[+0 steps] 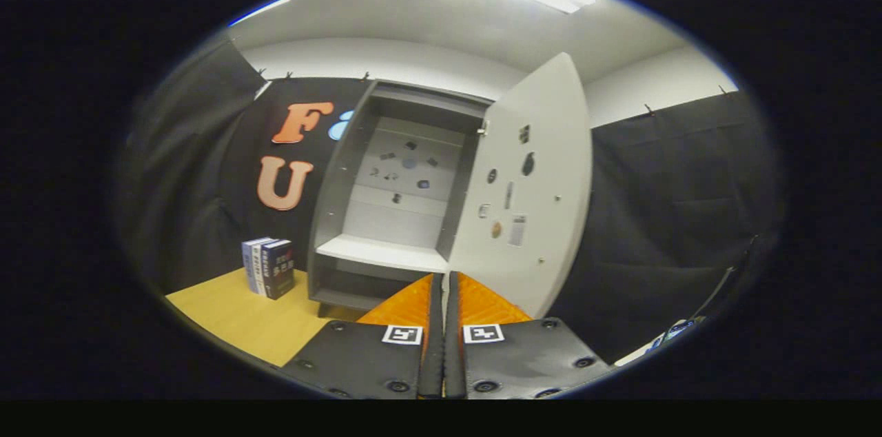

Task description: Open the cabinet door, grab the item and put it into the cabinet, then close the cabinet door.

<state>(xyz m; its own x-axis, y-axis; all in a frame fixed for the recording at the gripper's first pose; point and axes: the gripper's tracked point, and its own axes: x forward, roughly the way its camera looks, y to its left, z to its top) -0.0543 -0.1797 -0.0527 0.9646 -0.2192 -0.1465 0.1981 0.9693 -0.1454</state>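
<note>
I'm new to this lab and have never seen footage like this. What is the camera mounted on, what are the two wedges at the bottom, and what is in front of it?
The camera rides on a hand-held two-finger gripper that a person carries; there is no robot arm. It looks forward along the two fingers, which are the wedges at the bottom. They sit closed together with nothing between them. Ahead stands a grey cabinet on a wooden table. Its white door is swung open to the right, showing a white shelf that looks bare. Small stickers dot the back panel and the door. A few upright books stand on the table left of the cabinet.
</note>
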